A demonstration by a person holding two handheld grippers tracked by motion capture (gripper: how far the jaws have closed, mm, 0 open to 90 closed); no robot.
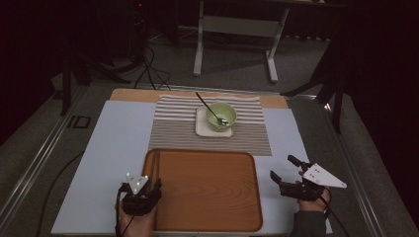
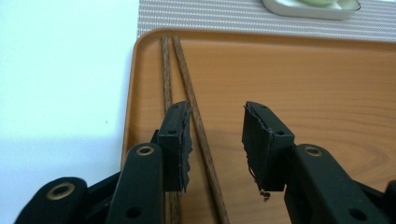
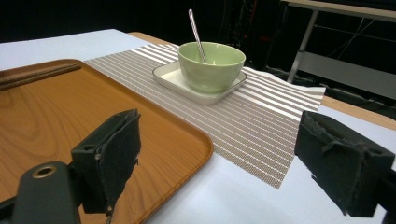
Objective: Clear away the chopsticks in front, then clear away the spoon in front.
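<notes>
A big brown tray lies on the pale blue surface, close to the person. Two brown chopsticks lie side by side in the tray, along its left edge. The left tongs sit over the left side of the tray, held by the person's left hand. In the left gripper view the jaws are partly open, with a gap between them. One chopstick runs through that gap, close to the left jaw, and the other goes under that jaw. The jaws do not squeeze either stick. The right tongs are to the right of the tray, over the blue surface, held by the right hand. Their jaws are spread wide, with nothing in between. Behind the tray lies a striped mat. On the mat sits a small white square plate, and a green bowl stands on that plate. A spoon leans in the bowl, with its handle sticking up toward the far left. The room behind the surface is dark, with the legs of a white table on the floor.
</notes>
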